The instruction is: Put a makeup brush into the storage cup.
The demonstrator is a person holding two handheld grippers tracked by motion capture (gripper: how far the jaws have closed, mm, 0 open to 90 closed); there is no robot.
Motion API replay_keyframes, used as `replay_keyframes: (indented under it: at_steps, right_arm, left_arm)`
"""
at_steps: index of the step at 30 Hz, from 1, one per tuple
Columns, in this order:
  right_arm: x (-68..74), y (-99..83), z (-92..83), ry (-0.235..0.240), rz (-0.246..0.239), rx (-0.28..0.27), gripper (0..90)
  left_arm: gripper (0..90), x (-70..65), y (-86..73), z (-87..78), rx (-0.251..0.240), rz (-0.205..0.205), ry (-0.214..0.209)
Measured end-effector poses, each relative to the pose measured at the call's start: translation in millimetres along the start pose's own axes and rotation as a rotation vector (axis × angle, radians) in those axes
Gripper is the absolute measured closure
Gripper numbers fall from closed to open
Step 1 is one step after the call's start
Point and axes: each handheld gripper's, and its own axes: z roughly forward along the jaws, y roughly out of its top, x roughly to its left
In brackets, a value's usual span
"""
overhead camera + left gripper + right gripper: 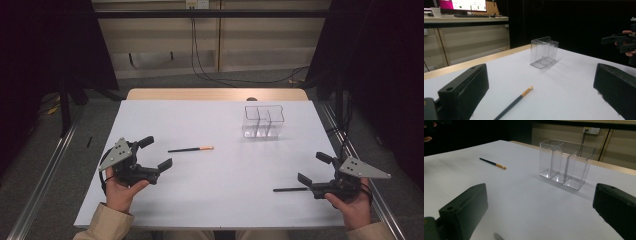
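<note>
Two hands rest low at the table's near corners; each hand-held gripper, left (156, 152) and right (314, 169), gapes empty.

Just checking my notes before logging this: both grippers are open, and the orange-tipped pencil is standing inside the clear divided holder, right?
Not quite. The orange-tipped pencil lies flat on the white table, apart from the clear divided holder, as the high view shows. The left gripper and right gripper are open.
</note>
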Motion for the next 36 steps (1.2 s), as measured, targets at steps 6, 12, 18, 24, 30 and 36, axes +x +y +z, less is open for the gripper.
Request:
replay_keyframes:
  at_steps: [6,12,18,24,30,36]
  right_arm:
    - [0.0,-0.2,-0.4,0.004,-0.001,-0.001,0.0]
    - [0.4,0.1,-0.3,0.007,-0.003,-0.001,0.0]
    - [0.7,1.5,1.0,0.009,-0.002,-0.007,0.0]
    - [3.0,3.3,5.2,0.019,-0.014,-0.003,0.0]
    - [3.1,1.0,3.2,0.018,-0.008,0.006,0.0]
    - [3.5,3.8,8.1,0.023,-0.011,-0.004,0.0]
  left_arm:
    - [0.0,0.3,2.8,13.2,-0.007,-0.024,0.007]
    - [0.0,0.6,3.7,26.6,-0.004,-0.021,0.001]
    - [0.0,0.5,1.2,34.5,0.018,-0.014,-0.002]
    - [0.0,2.8,1.2,40.2,0.03,0.009,0.007]
    - [0.0,6.5,2.7,50.8,0.027,0.009,0.004]
    - [0.1,7.8,3.6,62.9,0.031,0.015,0.003]
